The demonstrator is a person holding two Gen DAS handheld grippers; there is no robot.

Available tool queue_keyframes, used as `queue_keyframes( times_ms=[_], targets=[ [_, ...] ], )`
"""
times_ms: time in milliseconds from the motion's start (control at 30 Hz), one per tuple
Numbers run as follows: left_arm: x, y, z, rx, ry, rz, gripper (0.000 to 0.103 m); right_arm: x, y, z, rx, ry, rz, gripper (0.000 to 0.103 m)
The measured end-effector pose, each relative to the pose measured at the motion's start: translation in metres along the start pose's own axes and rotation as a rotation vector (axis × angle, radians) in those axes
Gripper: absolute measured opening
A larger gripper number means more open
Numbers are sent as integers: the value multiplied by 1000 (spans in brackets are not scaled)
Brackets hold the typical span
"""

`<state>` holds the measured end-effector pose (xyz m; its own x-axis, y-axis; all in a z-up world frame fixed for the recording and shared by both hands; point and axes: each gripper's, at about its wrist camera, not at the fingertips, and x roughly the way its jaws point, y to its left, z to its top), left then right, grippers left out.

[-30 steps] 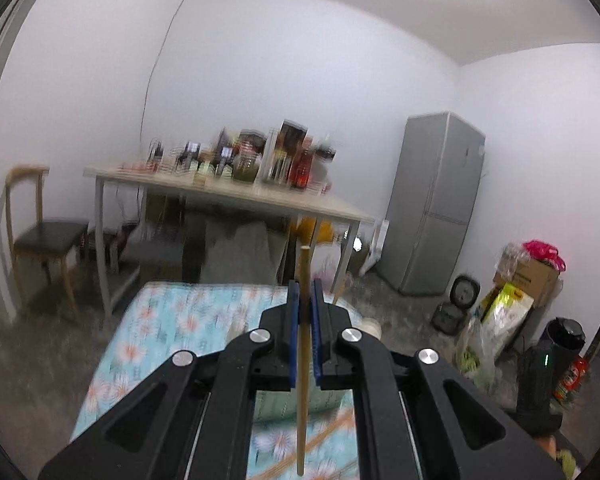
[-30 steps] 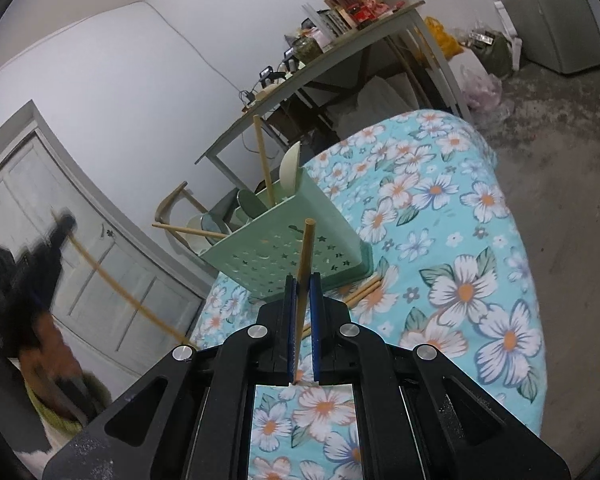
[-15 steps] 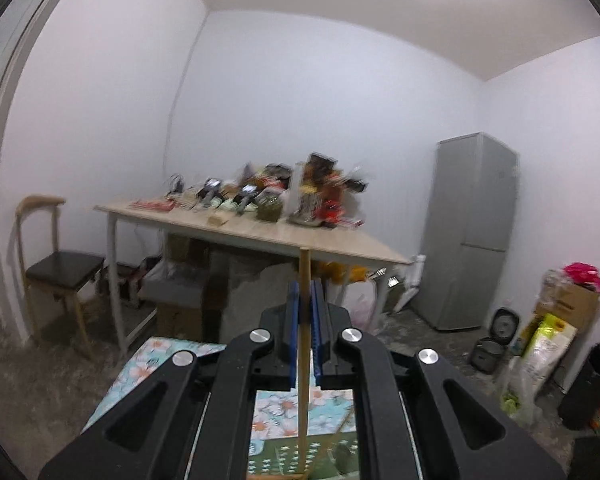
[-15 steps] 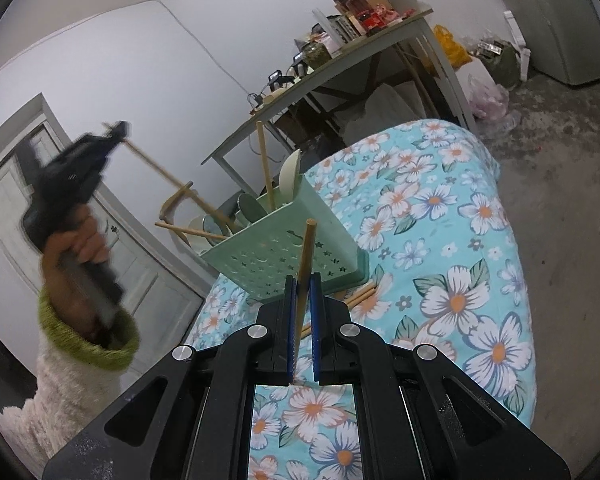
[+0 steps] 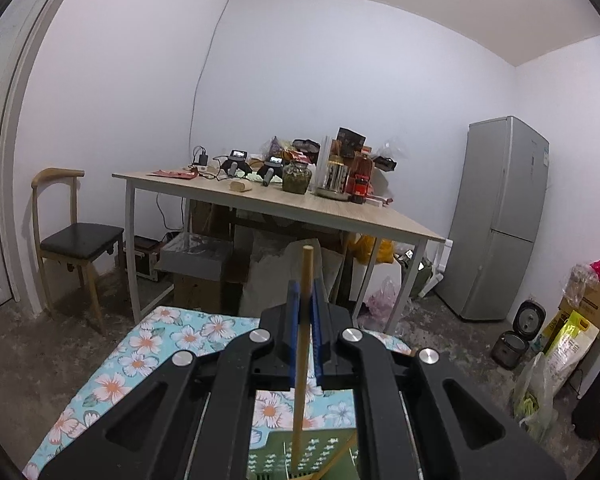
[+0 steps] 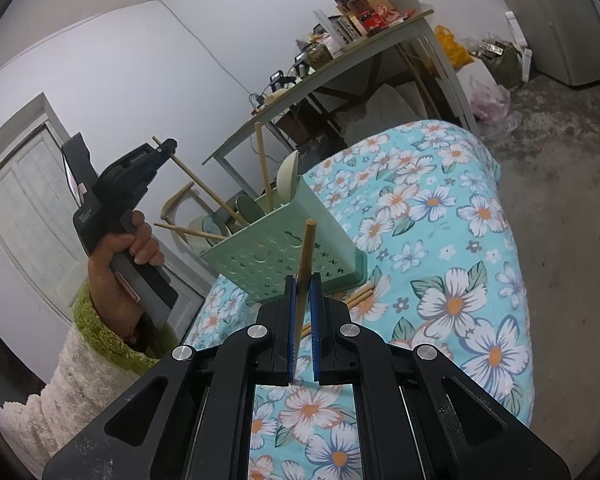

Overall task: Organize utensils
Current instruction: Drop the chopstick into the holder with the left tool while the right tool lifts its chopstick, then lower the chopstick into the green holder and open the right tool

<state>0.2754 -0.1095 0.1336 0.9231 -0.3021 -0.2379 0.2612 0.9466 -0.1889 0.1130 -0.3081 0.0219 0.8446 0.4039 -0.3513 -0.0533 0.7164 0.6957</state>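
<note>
My left gripper (image 5: 305,294) is shut on a wooden chopstick (image 5: 303,320) that runs down between its blue pads toward the green utensil holder (image 5: 320,456) just below. From the right wrist view the same left gripper (image 6: 166,146) hangs over the mint perforated holder (image 6: 292,256), its chopstick (image 6: 204,186) slanting down into it. That holder stands on the floral cloth (image 6: 440,280) with another chopstick (image 6: 263,168), spoons (image 6: 286,178) and a stick lying across its rim. My right gripper (image 6: 303,284) is shut on a second chopstick (image 6: 306,256), just in front of the holder.
A wooden table (image 5: 300,204) cluttered with jars and boxes stands behind, with a chair (image 5: 76,240) at left and a grey fridge (image 5: 504,216) at right. More chopsticks (image 6: 360,294) lie on the cloth beside the holder. Bags and a rice cooker (image 5: 518,340) sit on the floor.
The left gripper swung in from the left with its chopstick and came over the holder, the stick's lower end now dipping into it. The right gripper stayed still.
</note>
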Motion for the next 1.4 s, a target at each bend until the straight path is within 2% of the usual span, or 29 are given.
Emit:
queue_keyframes(
  times_ms=[133,200,267,567,733,900,1067,1233,1400],
  targets=[
    [-1,5,-3,-2,18,-5,9,-1,1,0,-5,-2,-2,5],
    [-3,7,-4,-11,30,-17,25,-1,1,0,-6,-2,-3,5],
    [-8,9,-3,-20,27,-27,33,-1,2,0,-7,-2,-4,5],
    [-43,26,5,-50,-7,-40,42,-5,11,1,-30,-16,-14,4],
    [-75,36,1,-43,16,-55,48,-12,24,7,-71,-45,-18,4],
    [-109,58,-24,-51,64,-63,54,-24,40,22,-114,-88,-2,4],
    [-138,84,-65,-89,133,-49,58,-32,61,45,-168,-129,24,4],
    [-144,100,-107,-125,243,-38,60,-40,90,72,-220,-202,63,4],
    [-146,109,-130,-166,302,-50,60,-32,119,100,-270,-246,84,4]
  ],
)
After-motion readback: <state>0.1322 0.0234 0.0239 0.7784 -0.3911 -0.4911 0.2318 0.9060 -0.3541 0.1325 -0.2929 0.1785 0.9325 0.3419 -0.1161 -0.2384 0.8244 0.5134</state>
